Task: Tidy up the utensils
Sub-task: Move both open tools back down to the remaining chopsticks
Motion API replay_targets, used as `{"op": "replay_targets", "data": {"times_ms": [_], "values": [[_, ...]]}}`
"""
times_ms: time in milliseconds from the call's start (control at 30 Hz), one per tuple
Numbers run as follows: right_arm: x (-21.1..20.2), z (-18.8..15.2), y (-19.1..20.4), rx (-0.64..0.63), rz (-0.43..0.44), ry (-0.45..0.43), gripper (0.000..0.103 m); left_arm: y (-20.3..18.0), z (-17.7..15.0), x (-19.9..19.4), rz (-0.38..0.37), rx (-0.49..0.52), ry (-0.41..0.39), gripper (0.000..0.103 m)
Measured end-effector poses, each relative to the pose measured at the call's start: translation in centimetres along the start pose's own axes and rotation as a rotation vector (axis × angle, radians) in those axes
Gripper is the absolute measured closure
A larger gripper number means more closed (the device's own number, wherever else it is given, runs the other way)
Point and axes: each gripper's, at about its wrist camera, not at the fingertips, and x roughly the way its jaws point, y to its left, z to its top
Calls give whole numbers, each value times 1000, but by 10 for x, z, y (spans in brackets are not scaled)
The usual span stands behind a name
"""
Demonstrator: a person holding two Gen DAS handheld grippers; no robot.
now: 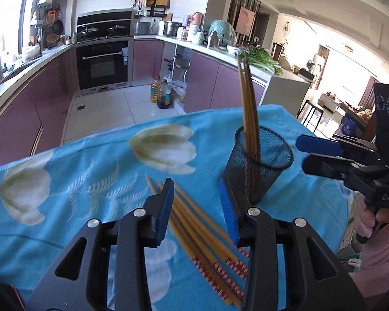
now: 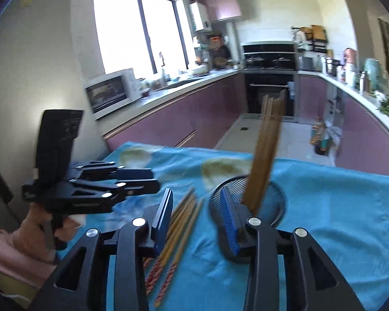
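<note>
Both grippers stand partly open and hold nothing. The left gripper [image 1: 197, 210] hovers over the loose chopsticks [image 1: 202, 230] lying on the blue flowered cloth [image 1: 90, 181]; its blue ribbed pads touch none of them. The right gripper [image 2: 197, 220] hangs just above the cup's near rim — also clear. About five or six wooden sticks with red-patterned ends lie in a fan. Several more — blurred, hard to count — lean in the black mesh cup [image 1: 262, 160], round and upright.
</note>
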Motion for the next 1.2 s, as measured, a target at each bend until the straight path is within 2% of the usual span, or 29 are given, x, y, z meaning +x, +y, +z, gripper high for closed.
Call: {"op": "replay_targets", "data": {"times_ms": [133,367,500,867,1200], "values": [[17,-19,9,0,22,76,67,9,-23,6,11,-28,51,66],[55,-49,12,81,45,203,67,18,-56,24,19,-85,132,65],[64,-54,9,106,18,225,67,18,-64,32,19,-99,155,65],[78,-62,4,133,-31,248,67,16,-69,43,81,-89,194,65],[84,-61,2,135,-49,248,67,14,-66,51,103,-67,198,64]]}}
